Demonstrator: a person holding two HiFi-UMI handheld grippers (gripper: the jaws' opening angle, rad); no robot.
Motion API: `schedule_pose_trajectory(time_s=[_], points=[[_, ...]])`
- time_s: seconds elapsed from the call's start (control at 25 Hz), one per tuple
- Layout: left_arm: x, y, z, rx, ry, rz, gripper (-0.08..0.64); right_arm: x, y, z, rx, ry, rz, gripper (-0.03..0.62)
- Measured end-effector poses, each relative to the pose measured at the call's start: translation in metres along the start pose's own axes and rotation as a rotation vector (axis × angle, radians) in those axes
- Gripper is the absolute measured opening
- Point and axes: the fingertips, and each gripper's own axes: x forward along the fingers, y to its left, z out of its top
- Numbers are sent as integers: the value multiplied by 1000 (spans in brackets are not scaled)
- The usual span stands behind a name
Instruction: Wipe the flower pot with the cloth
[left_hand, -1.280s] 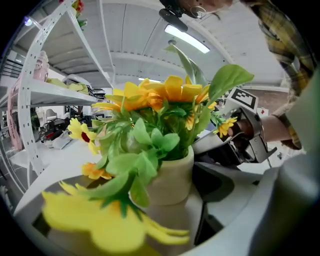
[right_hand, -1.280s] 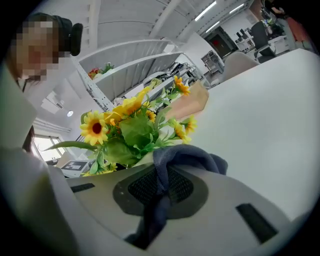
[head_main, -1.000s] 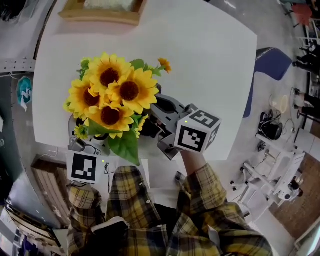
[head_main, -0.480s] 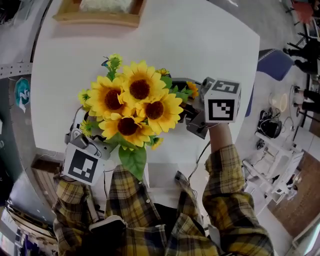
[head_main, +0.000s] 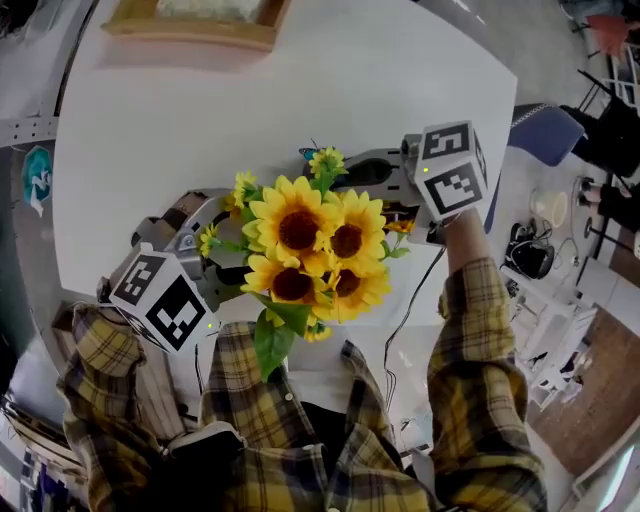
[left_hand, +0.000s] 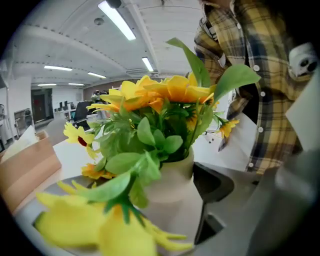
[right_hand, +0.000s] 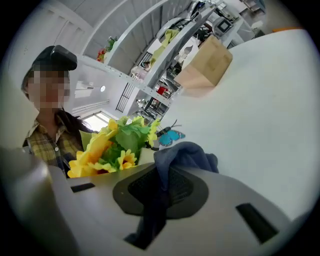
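1. I see the flower pot (left_hand: 172, 182), pale cream, gripped by my left tongs (left_hand: 167, 200). They are closed in against its sides, with one dark pad flat on the pot's wall.
2. Sunflowers (head_main: 310, 250) and green leaves spill out of the pot. In the left gripper view they cover most of its rim and the other half of the tongs.
3. In the head view the blooms hide the pot entirely. The bunch hangs over the near edge of the white table (head_main: 300, 90), and I cannot tell whether the pot's base rests on it.
4. My right tongs (right_hand: 165, 182) are shut tight on the cloth (right_hand: 186, 155). The dark blue fabric is pinched across the black pad, with a bunched fold sticking out past the tips.
5. That fold sits just beside the flowers and a blue butterfly ornament (right_hand: 170, 136). I cannot tell whether cloth and pot touch.
6. In the head view the right tongs (head_main: 345, 180) reach in from the far side of the flowers, and the left tongs (head_main: 215, 250) from the other side.
7. A wooden tray (head_main: 195, 25) lies at the table's far edge, well apart.
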Motion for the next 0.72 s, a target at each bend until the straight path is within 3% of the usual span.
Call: schedule_pose_trajectory(time_s=[0.16, 0.32, 0.44, 0.6, 0.72], points=[[12, 5, -2, 56, 35, -88, 391, 3, -8, -3, -5, 70, 11, 17], [5, 12, -33, -53, 48, -49, 391, 12, -23, -9, 40, -10, -22, 17], [-16, 13, -53, -195, 11, 103, 390, 13, -26, -15, 74, -103, -60, 17], [-39, 2, -71, -443, -2, 409, 390, 8, -26, -20, 109, -191, -123, 17], [-41, -21, -72, -592, -38, 547, 390, 8, -20, -29, 128, -270, -181, 17]])
